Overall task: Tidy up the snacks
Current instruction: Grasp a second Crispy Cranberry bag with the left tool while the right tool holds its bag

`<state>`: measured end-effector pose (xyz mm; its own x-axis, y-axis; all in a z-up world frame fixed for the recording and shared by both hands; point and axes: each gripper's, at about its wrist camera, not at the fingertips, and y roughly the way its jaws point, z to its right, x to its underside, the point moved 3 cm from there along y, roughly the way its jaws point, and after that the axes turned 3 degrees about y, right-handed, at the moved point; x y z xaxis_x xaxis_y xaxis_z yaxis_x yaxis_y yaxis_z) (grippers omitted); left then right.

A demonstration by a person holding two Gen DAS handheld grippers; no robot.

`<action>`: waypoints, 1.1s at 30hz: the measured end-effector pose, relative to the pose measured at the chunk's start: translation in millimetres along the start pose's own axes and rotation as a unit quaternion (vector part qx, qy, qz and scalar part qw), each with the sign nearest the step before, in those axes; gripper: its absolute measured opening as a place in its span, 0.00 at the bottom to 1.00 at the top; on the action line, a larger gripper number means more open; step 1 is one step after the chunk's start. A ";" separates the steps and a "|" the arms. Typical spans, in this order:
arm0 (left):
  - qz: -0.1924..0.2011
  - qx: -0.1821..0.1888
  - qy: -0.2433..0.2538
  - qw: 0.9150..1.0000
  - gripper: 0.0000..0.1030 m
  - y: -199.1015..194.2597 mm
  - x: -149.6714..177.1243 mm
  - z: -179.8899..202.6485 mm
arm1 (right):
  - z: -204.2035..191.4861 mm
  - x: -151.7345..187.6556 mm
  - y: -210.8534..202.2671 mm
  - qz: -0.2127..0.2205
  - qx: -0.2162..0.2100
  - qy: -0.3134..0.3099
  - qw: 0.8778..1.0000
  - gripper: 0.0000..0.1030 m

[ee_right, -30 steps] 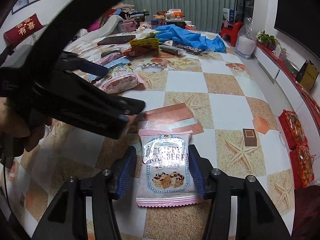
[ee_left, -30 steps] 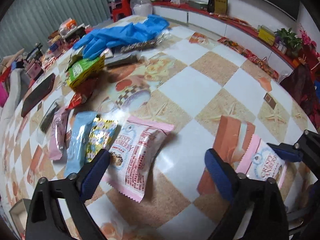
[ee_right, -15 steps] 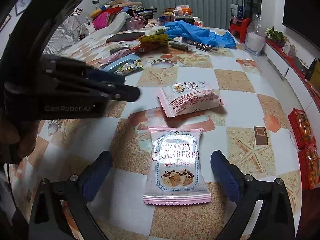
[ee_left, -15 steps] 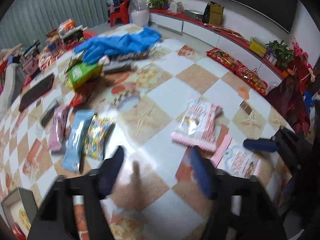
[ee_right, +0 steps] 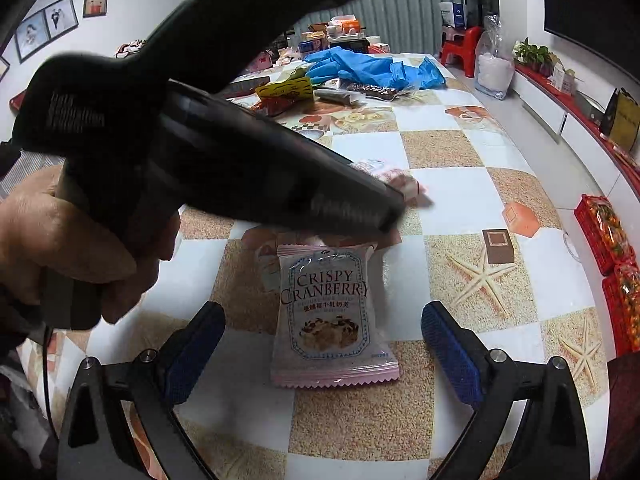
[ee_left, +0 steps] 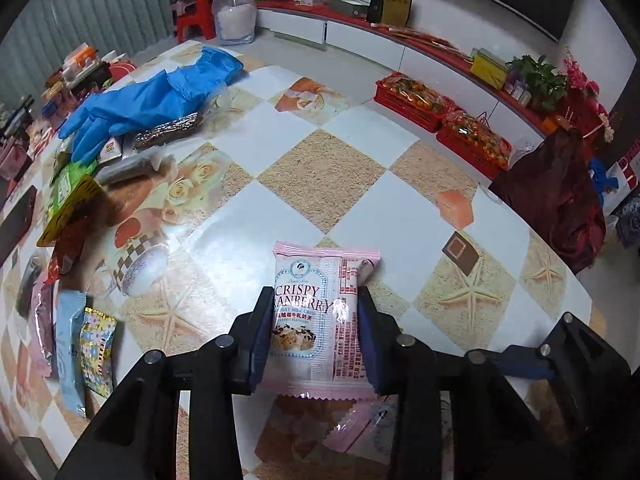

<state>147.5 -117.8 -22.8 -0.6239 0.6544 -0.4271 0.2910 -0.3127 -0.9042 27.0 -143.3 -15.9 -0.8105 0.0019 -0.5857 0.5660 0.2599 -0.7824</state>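
My left gripper points steeply down at the patterned table. Its jaws are closing, and both pads press the sides of a pink Crispy Cranberry packet. A second pink packet lies flat just below it. In the right wrist view this second packet lies between the wide-open fingers of my right gripper, touching neither pad. The left gripper's black body, held by a hand, crosses that view and hides most of the first packet.
Blue gloves and a dark snack bar lie at the far left. More snacks line the left side: a yellow-red bag and a blue bar. The table edge curves on the right, with red crates beyond it.
The right gripper's jaws spread wide off its packet. The other pink packet went from the left to just beyond it. The left gripper came over and closed around it.
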 end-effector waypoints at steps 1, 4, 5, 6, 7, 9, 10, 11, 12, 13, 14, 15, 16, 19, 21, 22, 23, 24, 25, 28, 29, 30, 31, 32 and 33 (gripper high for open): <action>0.001 -0.003 0.000 1.000 0.40 -1.0 1.8 -0.3 | 0.3 -0.3 -0.4 0.001 -0.002 0.002 1.000 0.97; 0.004 -0.010 -0.022 1.000 0.40 -10.0 18.2 -8.1 | 2.6 -0.2 -2.0 0.005 -0.013 0.010 1.000 0.97; 0.006 -0.018 -0.033 0.999 0.40 -14.4 26.9 -11.9 | 3.3 -0.5 -2.4 0.005 -0.016 0.013 1.000 0.97; 0.009 -0.029 -0.045 0.999 0.40 -21.2 39.4 -17.1 | 3.6 -0.8 -2.5 0.006 -0.018 0.014 1.000 0.97; 0.012 -0.040 -0.061 0.997 0.40 -28.4 53.7 -22.9 | 3.5 -1.0 -2.4 0.006 -0.018 0.015 1.000 0.97; 0.018 -0.059 -0.104 0.993 0.40 -46.0 87.3 -35.6 | 2.2 -1.4 -2.0 0.004 -0.014 0.013 1.000 0.97; 0.019 -0.070 -0.127 0.989 0.40 -54.9 104.9 -41.6 | 1.1 -2.4 -1.0 0.002 -0.010 0.011 1.000 0.97; 0.021 -0.080 -0.146 0.986 0.40 -63.8 122.9 -45.6 | -0.1 -3.0 -0.4 -0.001 -0.004 0.008 1.000 0.97; 0.024 -0.093 -0.163 0.982 0.40 -73.3 143.1 -48.2 | -2.3 -3.6 1.0 -0.006 0.006 0.003 1.000 0.96; 0.028 -0.104 -0.175 0.979 0.40 -80.2 158.7 -48.5 | -5.6 -3.9 2.8 -0.012 0.021 -0.006 1.000 0.91; 0.035 -0.112 -0.182 0.976 0.40 -86.9 173.9 -47.3 | -8.1 -4.6 4.0 -0.015 0.032 -0.016 0.999 0.83; 0.038 -0.120 -0.186 0.974 0.41 -92.1 185.8 -46.2 | -12.0 -5.3 4.6 -0.016 0.045 -0.026 0.999 0.61; 0.044 -0.127 -0.192 0.972 0.41 -97.0 197.1 -44.9 | -14.8 -6.3 5.5 -0.019 0.054 -0.028 0.998 0.46; 0.059 -0.134 -0.202 0.968 0.41 -106.6 218.0 -41.2 | -24.5 -6.4 8.1 -0.026 0.051 -0.028 0.998 0.45; 0.066 -0.132 -0.207 0.967 0.41 -109.4 223.0 -41.5 | -34.2 -4.5 10.6 -0.028 0.067 -0.038 0.997 0.45; 0.069 -0.133 -0.208 0.967 0.43 -109.1 223.7 -42.2 | -39.7 -3.5 11.4 -0.025 0.064 -0.038 0.997 0.45; 0.071 -0.135 -0.207 0.966 0.43 -108.4 223.4 -43.0 | -44.9 -2.3 12.6 -0.021 0.066 -0.039 0.997 0.45; 0.072 -0.138 -0.206 0.966 0.43 -109.3 224.3 -42.1 | -51.3 -1.2 14.3 -0.019 0.075 -0.049 0.996 0.46; 0.073 -0.140 -0.204 0.966 0.43 -109.8 224.7 -41.6 | -56.5 -1.4 15.7 -0.019 0.084 -0.058 0.995 0.45; 0.080 -0.135 -0.206 0.966 0.43 -110.8 226.2 -42.6 | -59.7 -1.7 17.6 -0.015 0.092 -0.037 0.995 0.46; 0.081 -0.133 -0.206 0.966 0.43 -111.5 227.0 -42.2 | -61.6 -1.8 17.9 -0.017 0.096 -0.040 0.994 0.46; 0.082 -0.130 -0.208 0.966 0.43 -112.0 227.6 -42.9 | -61.8 -2.2 17.9 -0.019 0.094 -0.035 0.995 0.46; 0.084 -0.128 -0.211 0.966 0.43 -112.6 228.3 -43.8 | -62.4 -2.4 17.8 -0.021 0.096 -0.030 0.995 0.46; 0.083 -0.129 -0.212 0.965 0.43 -112.7 228.3 -44.7 | -63.9 -2.5 18.0 -0.022 0.097 -0.028 0.995 0.46; 0.081 -0.133 -0.215 0.964 0.43 -113.0 228.6 -45.8 | -66.3 -2.7 18.5 -0.023 0.097 -0.026 0.995 0.46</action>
<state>5.2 98.7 -18.5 -0.7807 0.2482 -0.5735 0.5505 -0.1611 -0.8191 29.7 -74.5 -14.8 -0.8301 -0.0568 -0.5547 0.5512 0.0671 -0.8317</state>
